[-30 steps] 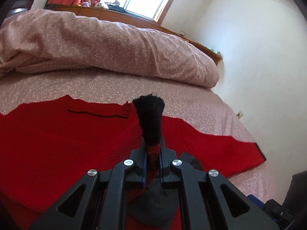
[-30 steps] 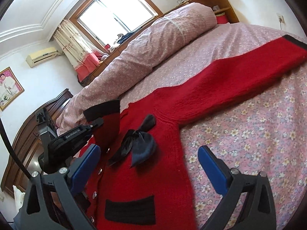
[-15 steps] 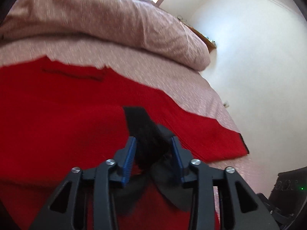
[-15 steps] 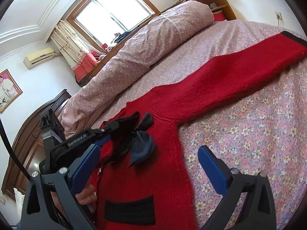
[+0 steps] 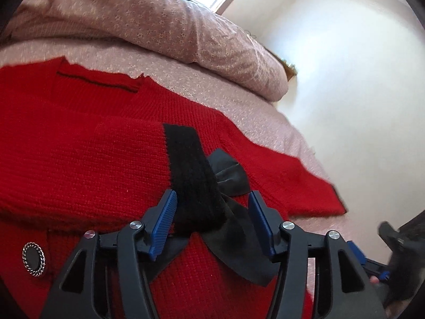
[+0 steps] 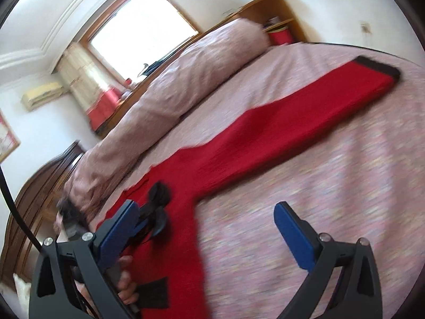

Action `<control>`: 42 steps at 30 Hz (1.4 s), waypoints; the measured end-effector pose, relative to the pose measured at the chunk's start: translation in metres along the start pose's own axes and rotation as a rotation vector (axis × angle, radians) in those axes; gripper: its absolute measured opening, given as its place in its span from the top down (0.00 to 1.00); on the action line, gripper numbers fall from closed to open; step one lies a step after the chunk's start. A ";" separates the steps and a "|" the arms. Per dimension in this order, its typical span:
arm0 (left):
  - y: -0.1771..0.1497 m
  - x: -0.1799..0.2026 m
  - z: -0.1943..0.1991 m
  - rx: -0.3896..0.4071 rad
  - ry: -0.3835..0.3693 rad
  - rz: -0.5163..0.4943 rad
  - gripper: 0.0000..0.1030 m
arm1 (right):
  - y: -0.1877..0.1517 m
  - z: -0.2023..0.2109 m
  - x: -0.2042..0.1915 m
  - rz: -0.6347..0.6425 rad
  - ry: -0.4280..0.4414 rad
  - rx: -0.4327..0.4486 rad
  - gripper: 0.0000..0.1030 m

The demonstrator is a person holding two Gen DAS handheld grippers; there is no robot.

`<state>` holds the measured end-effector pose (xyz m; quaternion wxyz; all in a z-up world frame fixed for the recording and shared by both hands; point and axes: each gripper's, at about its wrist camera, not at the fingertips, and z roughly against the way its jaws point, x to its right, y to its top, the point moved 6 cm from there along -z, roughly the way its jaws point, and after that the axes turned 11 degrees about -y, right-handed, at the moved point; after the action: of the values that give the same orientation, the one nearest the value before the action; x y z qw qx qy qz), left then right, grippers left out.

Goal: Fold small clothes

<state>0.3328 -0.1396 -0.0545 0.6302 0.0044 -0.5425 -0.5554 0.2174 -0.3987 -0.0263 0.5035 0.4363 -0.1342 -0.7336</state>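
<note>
Red cardigan (image 5: 87,159) spread flat on the bed (image 6: 305,186).
Left hand-held gripper (image 5: 212,212) just opening, black cuff (image 5: 191,175) loose between pads (unpressed); right hand-held gripper (image 6: 209,223) wide open, empty.

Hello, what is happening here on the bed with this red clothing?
A person is folding a red knitted cardigan spread on the bed. One sleeve is already folded across the body, and its black cuff lies between the fingers of the left hand-held gripper, whose jaws have just been opening and no longer press it. The right hand-held gripper is open over the bedspread. The other sleeve lies stretched out.
</note>
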 end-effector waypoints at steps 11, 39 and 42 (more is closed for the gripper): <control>0.000 -0.001 -0.001 0.011 0.005 0.003 0.51 | 0.083 0.034 0.145 -0.189 -0.236 0.081 0.00; 0.001 -0.009 0.011 0.075 0.249 -0.036 0.51 | 0.155 -0.037 0.222 -0.419 -0.073 0.111 0.00; 0.001 -0.009 0.011 0.075 0.246 -0.032 0.51 | 0.159 -0.038 0.222 -0.401 -0.049 0.122 0.00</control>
<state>0.3277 -0.1262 -0.0561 0.6823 0.1048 -0.4816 -0.5399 0.3206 -0.6522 -0.0590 0.3164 0.4659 -0.1013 -0.8201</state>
